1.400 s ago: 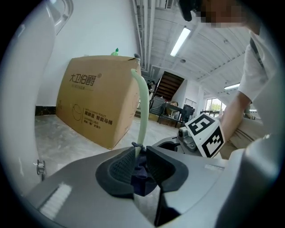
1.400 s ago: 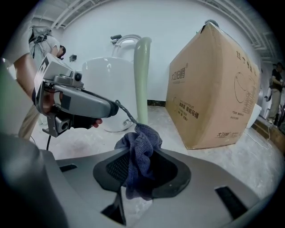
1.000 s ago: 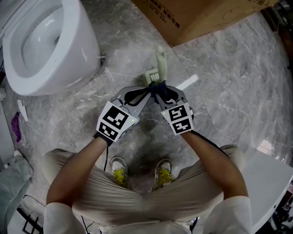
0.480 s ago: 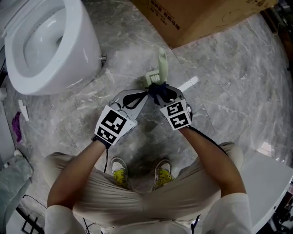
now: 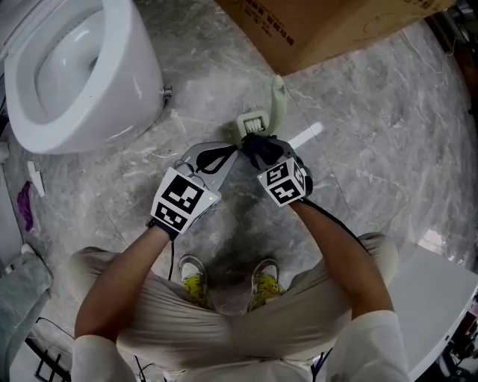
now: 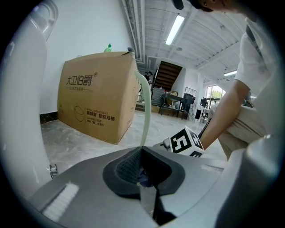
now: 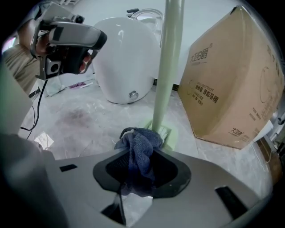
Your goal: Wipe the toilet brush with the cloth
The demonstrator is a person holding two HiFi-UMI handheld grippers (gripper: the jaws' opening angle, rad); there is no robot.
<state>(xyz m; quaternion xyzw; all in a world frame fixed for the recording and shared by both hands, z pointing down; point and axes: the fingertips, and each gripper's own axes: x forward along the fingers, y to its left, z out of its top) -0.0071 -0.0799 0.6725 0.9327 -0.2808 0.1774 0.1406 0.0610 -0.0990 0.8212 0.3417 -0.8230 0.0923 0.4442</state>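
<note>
- Since earlier, toilet brush [image 5: 278,97] has been tilted toward right tongs [image 5: 255,146], pinched low by left tongs [image 5: 237,148].
- Cloth [image 7: 139,151] is clamped in right tongs, against its handle.
- Slipping is risked under sideways pressure.

This is a bathroom corner inside a large open hall. A white toilet [image 5: 75,67] stands on a grey marble floor [image 5: 373,149] to the left of the jaws, with a printed cardboard box [image 5: 328,22] just beyond them. Far past the box are a bare ceiling with tube lights [image 6: 174,29], a staircase [image 6: 167,75] and desks [image 6: 178,100].
</note>
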